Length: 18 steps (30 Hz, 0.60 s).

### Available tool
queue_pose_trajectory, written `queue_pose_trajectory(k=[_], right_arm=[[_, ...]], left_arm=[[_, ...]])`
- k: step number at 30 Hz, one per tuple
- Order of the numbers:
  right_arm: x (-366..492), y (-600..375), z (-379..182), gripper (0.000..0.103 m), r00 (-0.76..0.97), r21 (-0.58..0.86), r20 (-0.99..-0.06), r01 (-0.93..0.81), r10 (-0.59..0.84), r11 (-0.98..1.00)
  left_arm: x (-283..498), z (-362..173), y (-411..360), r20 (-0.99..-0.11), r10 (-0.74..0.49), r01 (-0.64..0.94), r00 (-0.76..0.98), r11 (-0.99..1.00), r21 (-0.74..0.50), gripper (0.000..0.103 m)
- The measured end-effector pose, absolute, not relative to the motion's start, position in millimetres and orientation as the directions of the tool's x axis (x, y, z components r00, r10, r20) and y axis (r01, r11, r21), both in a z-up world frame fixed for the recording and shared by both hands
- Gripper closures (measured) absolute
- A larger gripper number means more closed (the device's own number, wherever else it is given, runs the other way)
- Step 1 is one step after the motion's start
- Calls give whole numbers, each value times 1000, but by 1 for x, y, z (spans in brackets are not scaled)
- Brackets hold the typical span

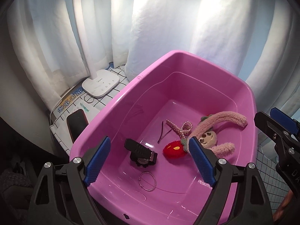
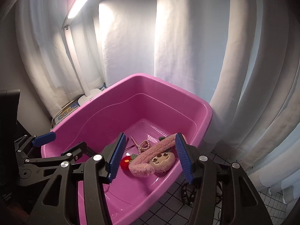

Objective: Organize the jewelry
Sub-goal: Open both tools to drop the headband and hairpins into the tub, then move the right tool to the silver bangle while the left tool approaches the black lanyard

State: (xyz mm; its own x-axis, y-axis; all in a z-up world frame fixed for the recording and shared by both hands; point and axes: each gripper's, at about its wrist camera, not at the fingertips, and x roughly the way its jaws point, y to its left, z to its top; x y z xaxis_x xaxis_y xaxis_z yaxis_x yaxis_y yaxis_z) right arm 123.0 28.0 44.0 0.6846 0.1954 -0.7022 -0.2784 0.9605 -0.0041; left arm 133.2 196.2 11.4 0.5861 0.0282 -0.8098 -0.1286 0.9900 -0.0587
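A pink plastic tub [image 1: 131, 86] holds the jewelry: a black watch [image 1: 142, 153], a thin silver bangle [image 1: 148, 181], a pearl hair clip [image 1: 180, 127], a black hairpin [image 1: 163, 133], a red fuzzy charm [image 1: 175, 149] and a pink plush bunny [image 1: 221, 120]. My left gripper [image 1: 150, 138] hangs open above the tub's near side, over the watch, holding nothing. My right gripper [image 2: 151, 134] is open above the bunny [image 2: 159, 159] and the pearl clip [image 2: 144, 144], with its pads clear of both. The tub [image 2: 168, 86] fills the right wrist view.
A white desk lamp base [image 1: 101, 84], a dark phone [image 1: 76, 125] and a metal ring [image 1: 89, 98] lie on the checked cloth left of the tub. White curtains hang close behind. A black printed strap [image 2: 187, 195] lies on the cloth right of the tub.
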Motion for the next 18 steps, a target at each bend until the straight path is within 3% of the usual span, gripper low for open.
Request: queue_pose_trajectory(k=[12,18], right_arm=[[63,-55,51,38,750,-5,-656,-113,82,994],[36,-137,30,33,725,34,-689,40,-6,999]], left_arm=[[91,38,149,-759,-27,-75,651,992,-100,16],[76,42,110,-741,-98,-16,664,989,-145,13]])
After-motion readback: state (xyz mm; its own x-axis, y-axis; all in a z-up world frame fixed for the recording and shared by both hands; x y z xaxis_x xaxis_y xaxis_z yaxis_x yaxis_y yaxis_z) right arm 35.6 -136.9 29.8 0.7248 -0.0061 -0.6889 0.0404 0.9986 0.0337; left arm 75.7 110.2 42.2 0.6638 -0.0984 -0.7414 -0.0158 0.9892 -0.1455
